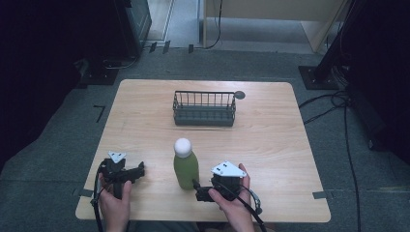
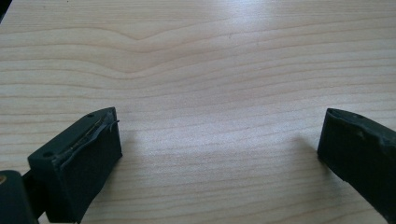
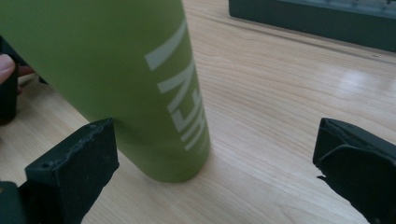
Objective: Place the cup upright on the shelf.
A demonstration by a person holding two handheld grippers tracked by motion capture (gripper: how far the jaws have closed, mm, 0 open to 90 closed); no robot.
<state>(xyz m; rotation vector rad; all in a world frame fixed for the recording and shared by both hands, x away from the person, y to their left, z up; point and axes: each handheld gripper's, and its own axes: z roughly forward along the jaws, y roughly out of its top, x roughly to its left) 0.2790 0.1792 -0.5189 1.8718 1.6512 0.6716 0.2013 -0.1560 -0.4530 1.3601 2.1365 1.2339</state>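
We see a green bottle (image 1: 186, 169) standing upright on the wooden table (image 1: 270, 145), just below the centre of the high view. It has a rounded white cap (image 1: 183, 146) and a matte, olive-green body. In the right gripper view the bottle (image 3: 116, 79) fills the upper left of the frame, leaning in the picture because of the camera's tilt, with white lettering running along its side; its base rests flat on the wood. A dark wire basket (image 1: 204, 108) sits in the upper middle of the high view, well apart from the bottle, open side up; we cannot tell what it holds.
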